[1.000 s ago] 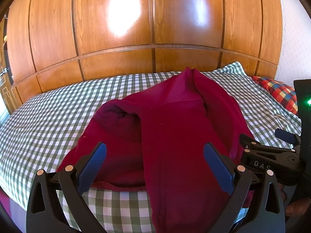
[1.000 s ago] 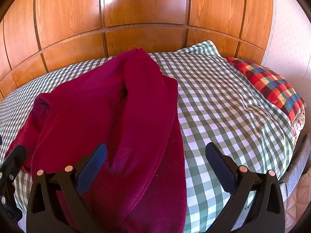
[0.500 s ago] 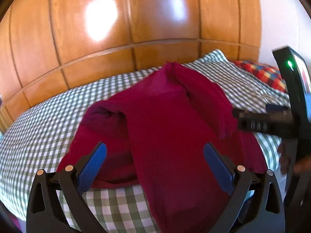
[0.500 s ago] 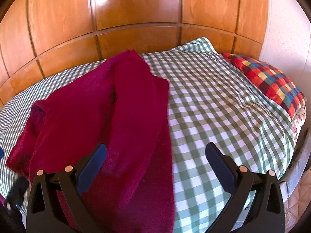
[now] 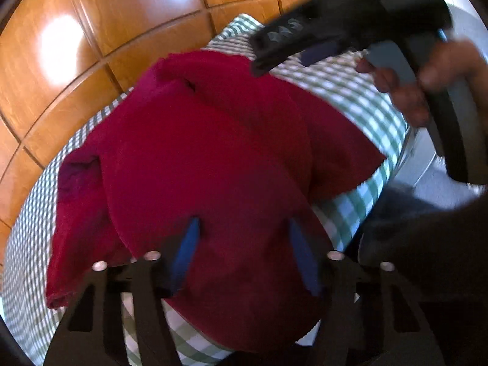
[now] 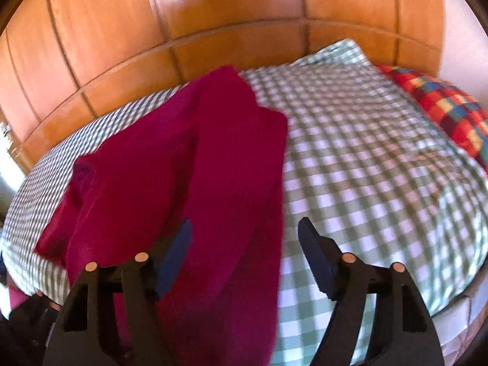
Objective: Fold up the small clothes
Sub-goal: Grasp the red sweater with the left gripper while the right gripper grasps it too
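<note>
A dark red garment lies partly folded on the green checked bed, with a long strip running toward me. My left gripper is open, its blue pads pressed into the near end of the cloth on either side. The garment also shows in the right wrist view. My right gripper is open over the garment's right edge, where cloth meets sheet. In the left wrist view the right gripper hovers above the garment's far right part, held by a hand.
A glossy wooden headboard wall stands behind the bed. A red multicoloured checked pillow lies at the far right. The bed's near edge drops off at the lower right.
My left gripper has dropped onto the near end of the garment and its jaws have narrowed. My right gripper has risen and moved forward over the garment; its jaws have narrowed too.
</note>
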